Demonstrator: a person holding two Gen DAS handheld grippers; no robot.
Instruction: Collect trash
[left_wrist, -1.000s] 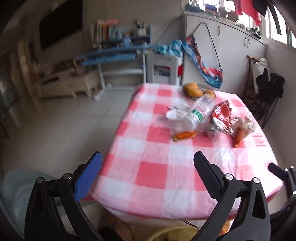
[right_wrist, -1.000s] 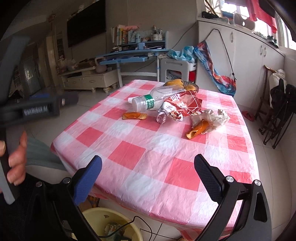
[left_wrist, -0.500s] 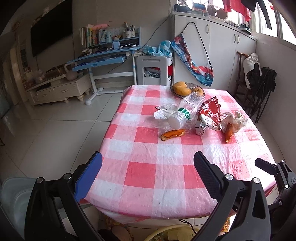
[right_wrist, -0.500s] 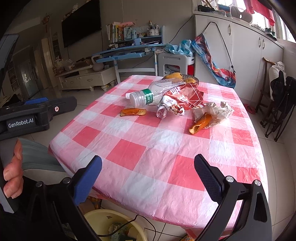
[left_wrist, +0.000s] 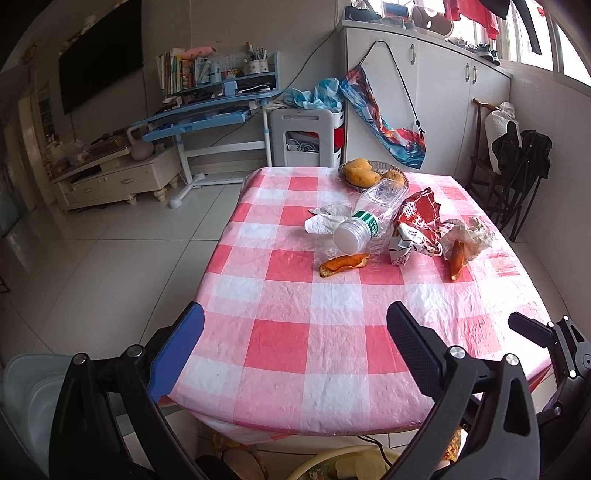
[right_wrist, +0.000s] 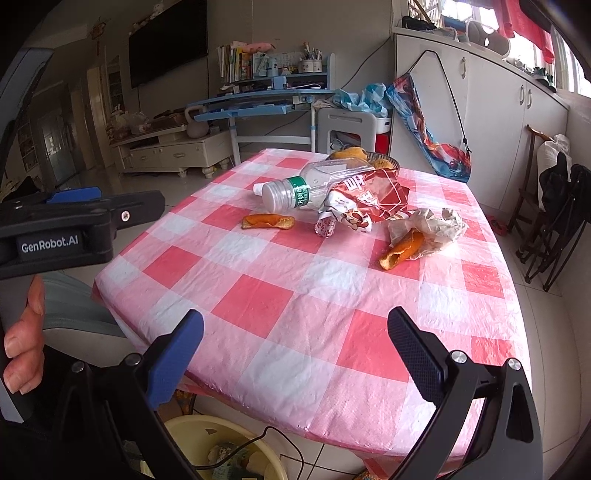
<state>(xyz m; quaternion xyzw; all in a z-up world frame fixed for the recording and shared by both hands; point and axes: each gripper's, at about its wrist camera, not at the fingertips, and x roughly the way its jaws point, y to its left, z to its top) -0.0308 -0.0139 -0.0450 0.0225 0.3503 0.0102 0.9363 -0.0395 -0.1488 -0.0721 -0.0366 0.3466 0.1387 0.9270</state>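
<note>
Checked tablecloth (left_wrist: 332, 332) bears crumpled wrappers (left_wrist: 424, 225), a crushed bottle (left_wrist: 369, 218), orange peels (left_wrist: 343, 264); both tools spread, empty.

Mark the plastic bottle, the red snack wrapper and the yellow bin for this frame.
plastic bottle (right_wrist: 295, 191): right wrist view, on its green label.
red snack wrapper (left_wrist: 419, 216): left wrist view, on its red printed face.
yellow bin (right_wrist: 192, 424): right wrist view, on its near rim.

We hold our left gripper (left_wrist: 295, 328) and right gripper (right_wrist: 295, 332) side by side, both level with jaws spread wide and empty; our left hand (right_wrist: 22, 343) curls around its handle.
</note>
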